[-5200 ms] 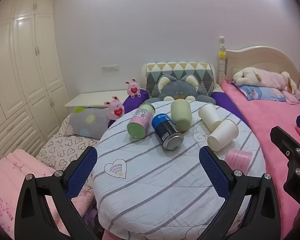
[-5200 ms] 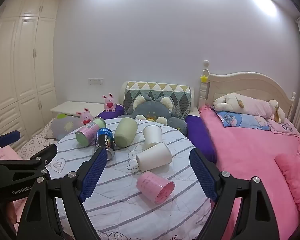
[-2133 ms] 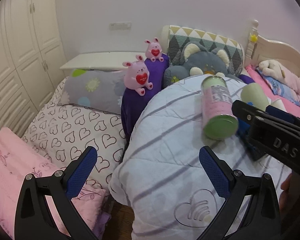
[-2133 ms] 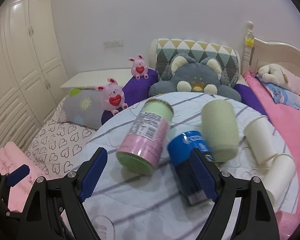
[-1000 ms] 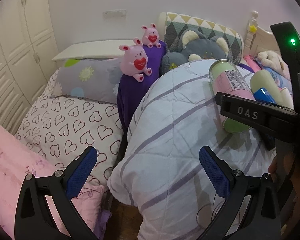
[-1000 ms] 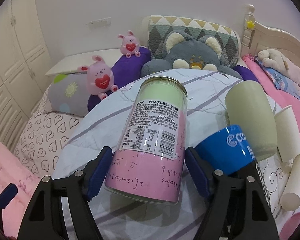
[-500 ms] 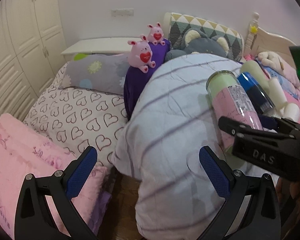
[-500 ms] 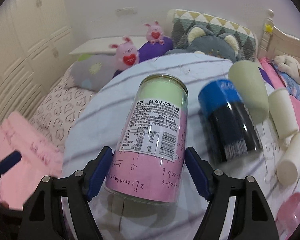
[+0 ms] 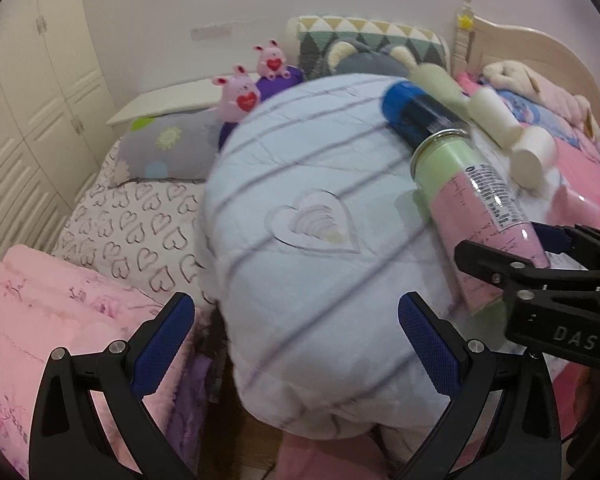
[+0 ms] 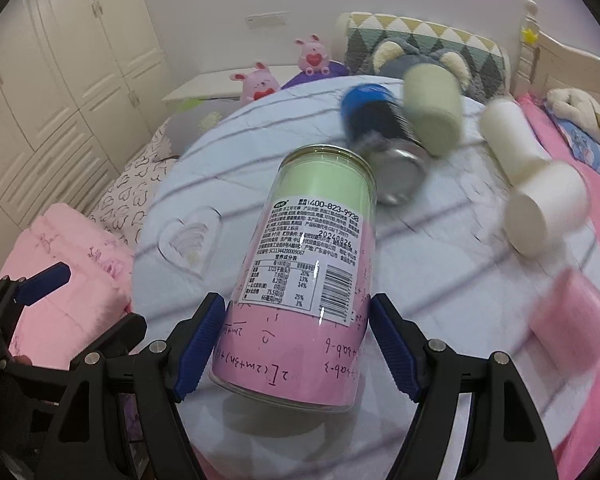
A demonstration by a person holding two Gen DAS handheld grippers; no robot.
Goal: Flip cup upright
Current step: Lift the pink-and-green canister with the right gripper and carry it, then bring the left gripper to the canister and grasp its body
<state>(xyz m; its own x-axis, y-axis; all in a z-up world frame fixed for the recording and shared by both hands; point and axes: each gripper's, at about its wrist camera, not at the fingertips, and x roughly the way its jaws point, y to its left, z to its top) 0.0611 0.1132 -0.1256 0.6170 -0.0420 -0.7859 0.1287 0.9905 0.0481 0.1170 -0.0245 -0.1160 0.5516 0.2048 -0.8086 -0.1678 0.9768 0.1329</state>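
Two hand-held grippers: only the right hand-held gripper (image 10: 294,334) is at work; the left hand-held gripper (image 9: 296,344) hangs off the near-left edge of the surface (image 9: 320,248).
Cup held: the pink-and-green cup (image 10: 308,276), a tall printed canister, is clamped low on its pink end, the blue pads (image 10: 202,336) pressing both sides.
Cup attitude: tilted, green end pointing away and up; its pink end looks raised off the cloth, though contact there cannot be told.
Why gripped there: holding near one end leaves the length free to swing, which suits tipping it upright, as I judge it.
Left hand-held gripper: spread wide, nothing between its pads, touching nothing; probably kept aside to leave room.
Others lying down: a blue can (image 10: 374,120), a pale green cup (image 10: 432,112), two white paper cups (image 10: 540,200) and a pink cup (image 10: 572,320) lie on their sides farther back and to the right.
Clearance: the blue can sits just beyond the held cup's green end, so the swing has little room there.
Progress: early, by my reading; no cup stands upright yet.
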